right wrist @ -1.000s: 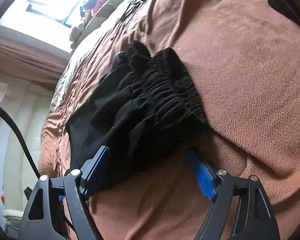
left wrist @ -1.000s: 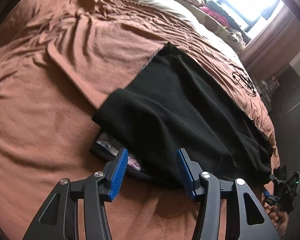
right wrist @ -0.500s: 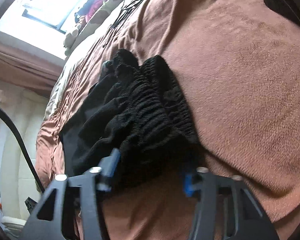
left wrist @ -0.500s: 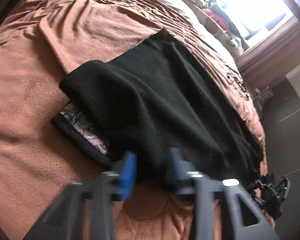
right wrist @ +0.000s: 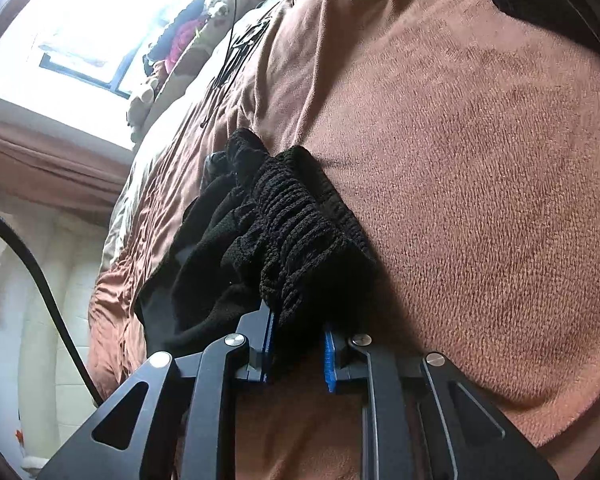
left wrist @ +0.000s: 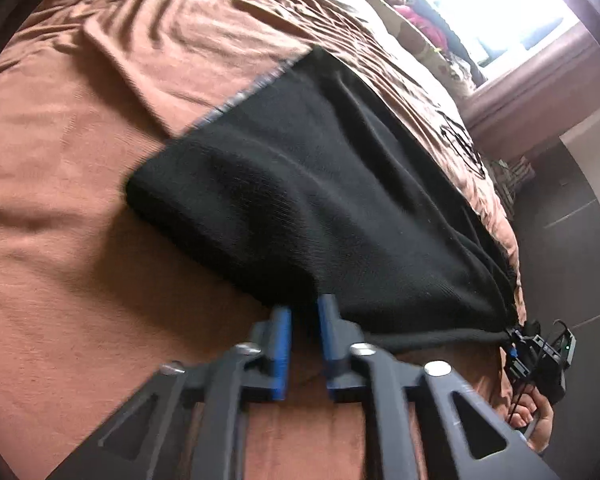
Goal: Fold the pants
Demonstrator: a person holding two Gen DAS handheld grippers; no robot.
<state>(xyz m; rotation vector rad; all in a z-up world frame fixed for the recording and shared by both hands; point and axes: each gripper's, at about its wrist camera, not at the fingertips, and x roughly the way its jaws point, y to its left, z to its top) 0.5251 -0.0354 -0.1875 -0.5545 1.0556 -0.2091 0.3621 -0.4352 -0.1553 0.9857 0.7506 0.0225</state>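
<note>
On the bed, spread w/ a brown blanket, lie the black pants — stretched out lengthwise, their far leg end toward the window side in the left wrist view. Near edge of the fabric sags in a soft roll, lifted a bit off the blanket, w/ a dark shadow under it.

Left tool: blue pads nearly together, jaws opening a little at this moment; the tips sit right at the lower edge of the pants, fabric pinched betw. them where the hem dips down. View is blurred, so how deep the cloth goes in is hard to tell.

Right tool: jaws closing, narrow gap, w/ the ribbed elastic waistband bunched up and caught betw. the blue pads. Rest of the waist end piles in loose folds to the left of the tool, hanging toward the bed's edge.

In the left wrist view the right tool also shows small at far right, at the pants' other end, w/ a hand below it — so the garment spans betw. the two tools.

Beyond: stuffed toys and clothes on the sill by the window, a black cable at left in the right wrist view.
</note>
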